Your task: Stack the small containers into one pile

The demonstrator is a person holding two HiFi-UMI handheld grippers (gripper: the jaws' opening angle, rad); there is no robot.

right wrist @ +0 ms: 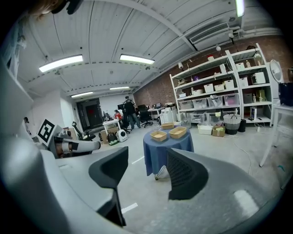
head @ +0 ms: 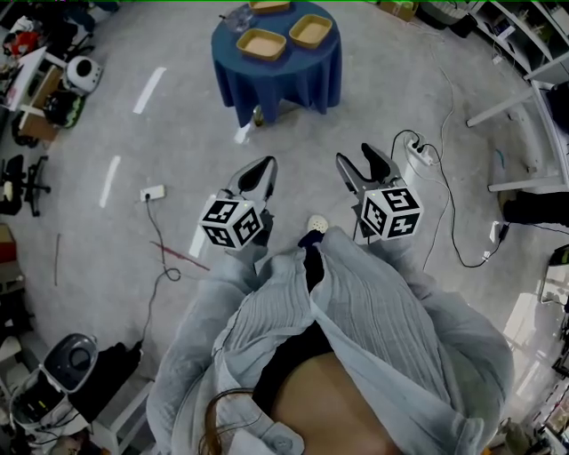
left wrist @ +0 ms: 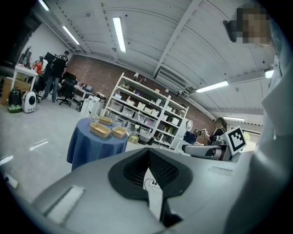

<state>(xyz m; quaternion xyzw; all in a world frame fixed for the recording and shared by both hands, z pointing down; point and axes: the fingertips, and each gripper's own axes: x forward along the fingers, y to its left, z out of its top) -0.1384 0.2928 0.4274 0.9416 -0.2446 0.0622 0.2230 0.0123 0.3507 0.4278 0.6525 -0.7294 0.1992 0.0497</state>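
Observation:
Three shallow tan containers stand apart on a round table with a blue cloth [head: 277,82], well ahead of me: one at the front [head: 261,43], one to the right [head: 310,30], one at the back edge [head: 269,5]. The left gripper view shows them as small tan containers [left wrist: 100,130], and so does the right gripper view [right wrist: 158,135]. My left gripper [head: 264,166] [left wrist: 149,153] is shut with nothing in it. My right gripper [head: 356,157] [right wrist: 147,155] is open and empty. Both are held over the floor, far short of the table.
A power strip with cables [head: 418,153] lies on the floor to the right. White tape marks [head: 149,89] are on the floor to the left. White table legs [head: 524,99] stand at the right. Shelving with boxes [right wrist: 215,93] is behind the table. People stand far off [left wrist: 56,68].

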